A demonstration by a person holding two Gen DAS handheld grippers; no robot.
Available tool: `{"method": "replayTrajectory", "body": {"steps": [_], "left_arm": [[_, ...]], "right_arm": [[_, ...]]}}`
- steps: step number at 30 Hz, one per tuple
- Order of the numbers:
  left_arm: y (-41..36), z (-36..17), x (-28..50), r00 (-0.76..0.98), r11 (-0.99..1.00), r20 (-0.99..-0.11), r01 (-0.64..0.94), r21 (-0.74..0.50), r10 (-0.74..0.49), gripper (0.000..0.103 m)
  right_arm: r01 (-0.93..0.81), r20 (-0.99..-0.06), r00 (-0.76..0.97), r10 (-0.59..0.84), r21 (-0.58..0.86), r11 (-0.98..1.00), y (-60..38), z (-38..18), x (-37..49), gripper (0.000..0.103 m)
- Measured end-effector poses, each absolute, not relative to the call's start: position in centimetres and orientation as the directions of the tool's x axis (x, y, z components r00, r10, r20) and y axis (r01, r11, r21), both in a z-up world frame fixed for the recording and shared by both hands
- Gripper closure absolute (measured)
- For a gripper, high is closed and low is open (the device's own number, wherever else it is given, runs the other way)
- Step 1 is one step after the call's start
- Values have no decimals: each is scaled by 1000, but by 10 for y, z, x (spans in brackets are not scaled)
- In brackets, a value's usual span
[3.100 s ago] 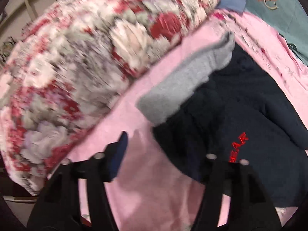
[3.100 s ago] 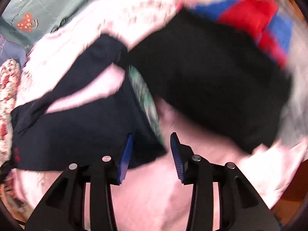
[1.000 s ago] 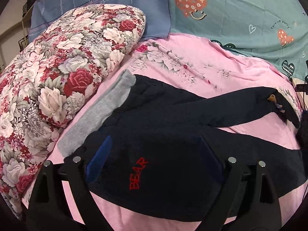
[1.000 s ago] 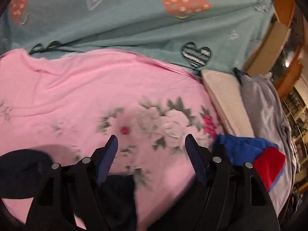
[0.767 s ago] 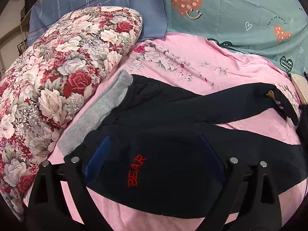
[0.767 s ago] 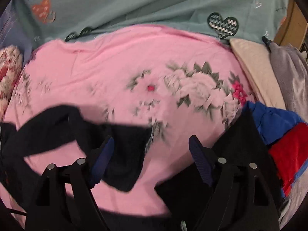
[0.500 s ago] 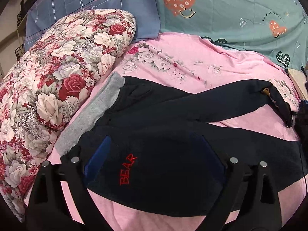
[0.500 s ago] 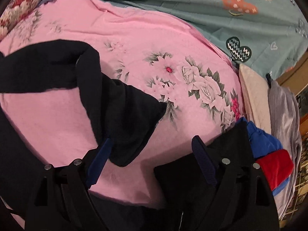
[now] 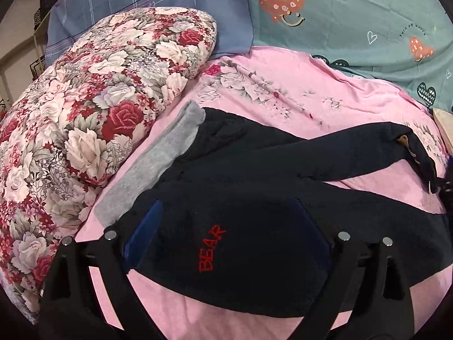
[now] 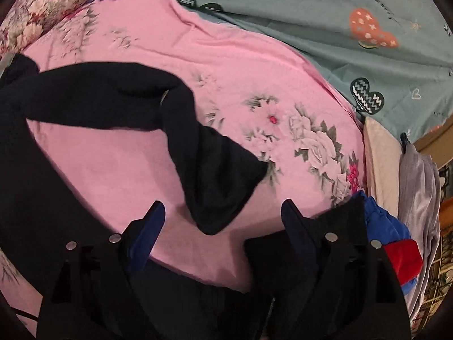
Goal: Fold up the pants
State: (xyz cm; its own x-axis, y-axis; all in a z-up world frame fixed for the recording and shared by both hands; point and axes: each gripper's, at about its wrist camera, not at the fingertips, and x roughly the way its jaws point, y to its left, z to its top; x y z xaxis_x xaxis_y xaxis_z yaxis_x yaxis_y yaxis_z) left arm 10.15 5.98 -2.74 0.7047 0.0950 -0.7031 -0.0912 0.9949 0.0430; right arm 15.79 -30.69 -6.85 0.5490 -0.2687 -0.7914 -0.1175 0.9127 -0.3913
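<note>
The main risk, as I judge it, is that a grasp takes only one layer of the soft cloth, or also catches the pink sheet (image 9: pixel 297 85) under it, so the fold comes out crooked; the far leg is bent over near its end, and if it is not straightened first the crease will stay inside the fold. The pants (image 9: pixel 226 204) are dark navy, thick and fleecy, with the red word "BEAR" stitched on the near leg and a wide grey waistband (image 9: pixel 158 161) that lies close beside the flowered quilt (image 9: pixel 93 113). They lie spread on the bed, on the pink sheet, with the two legs apart like a V and pink cloth showing between them. The left gripper (image 9: pixel 226 226) is wide open above the near leg and holds nothing. The right gripper (image 10: pixel 223 221) is also wide open and empty, and it hovers just before the cuff of the far leg (image 10: pixel 215 181), which bends down toward it. A pile of other clothes (image 10: pixel 396 243) lies at the bed's right edge, near that cuff, and it could get in the way.
</note>
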Motion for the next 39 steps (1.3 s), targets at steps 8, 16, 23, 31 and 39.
{"method": "replayTrajectory", "body": {"steps": [8, 16, 23, 31, 39], "left_arm": [[74, -31, 101, 697, 993, -709, -113, 33, 103, 9], [82, -29, 108, 702, 991, -704, -128, 28, 111, 9], [90, -18, 105, 716, 983, -679, -176, 47, 161, 9], [121, -5, 115, 718, 967, -667, -253, 19, 201, 4], [119, 8, 115, 726, 966, -663, -257, -16, 182, 4]], "right_arm": [[-61, -801, 503, -325, -408, 911, -331, -76, 183, 99], [30, -773, 631, -55, -47, 998, -381, 46, 167, 100], [319, -801, 344, -490, -391, 863, -424, -40, 267, 98], [224, -863, 478, -162, -58, 973, -409, -47, 161, 25], [183, -907, 413, -82, -6, 983, -388, -104, 142, 47]]}}
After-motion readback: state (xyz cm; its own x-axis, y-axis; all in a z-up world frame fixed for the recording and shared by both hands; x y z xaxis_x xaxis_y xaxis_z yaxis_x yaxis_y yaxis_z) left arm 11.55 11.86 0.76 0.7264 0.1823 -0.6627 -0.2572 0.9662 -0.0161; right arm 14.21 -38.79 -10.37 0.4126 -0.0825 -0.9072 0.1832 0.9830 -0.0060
